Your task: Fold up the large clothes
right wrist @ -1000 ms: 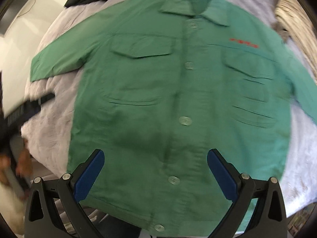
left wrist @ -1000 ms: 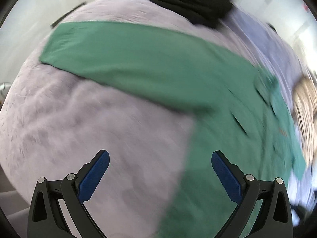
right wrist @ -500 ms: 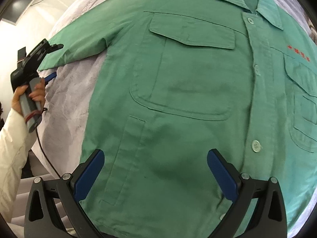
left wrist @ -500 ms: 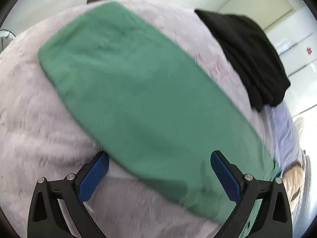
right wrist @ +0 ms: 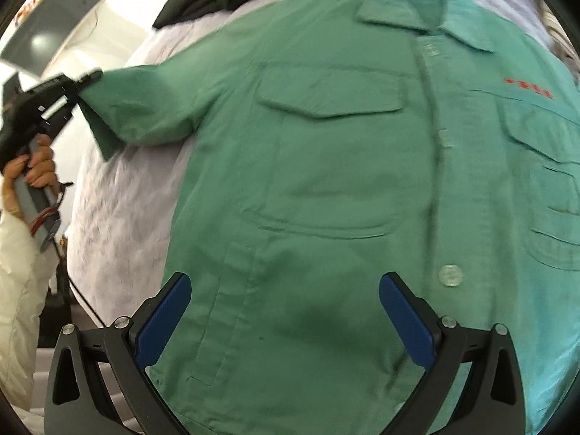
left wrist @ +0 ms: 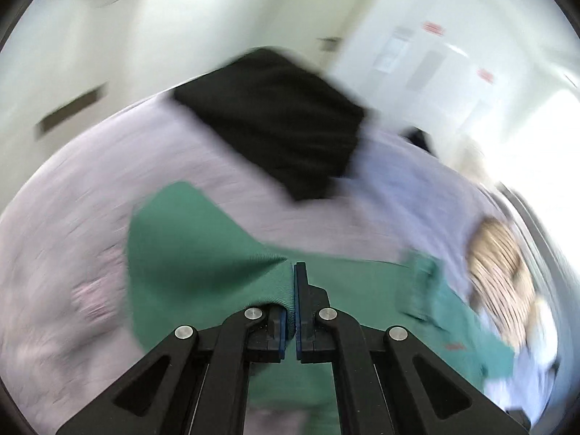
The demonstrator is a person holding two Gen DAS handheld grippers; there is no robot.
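Note:
A green button-up work shirt (right wrist: 344,181) lies front up on a lilac fuzzy bed cover (right wrist: 119,224). It has chest pockets and small red lettering on one side. My left gripper (left wrist: 293,272) is shut on the shirt's sleeve (left wrist: 203,253) near its cuff and holds it lifted off the cover. It also shows in the right wrist view (right wrist: 81,81), at the far left, pinching the cuff. My right gripper (right wrist: 284,301) is open and empty, hovering over the shirt's lower front.
A folded black garment (left wrist: 279,119) lies on the cover beyond the sleeve. A pale blue garment (left wrist: 427,188) and a striped beige cloth (left wrist: 500,264) lie to the right. The bed's edge drops off on the left (right wrist: 72,282).
My left gripper went from open above the flat sleeve to shut on it near the cuff, and has lifted it. My right gripper stayed open over the shirt front.

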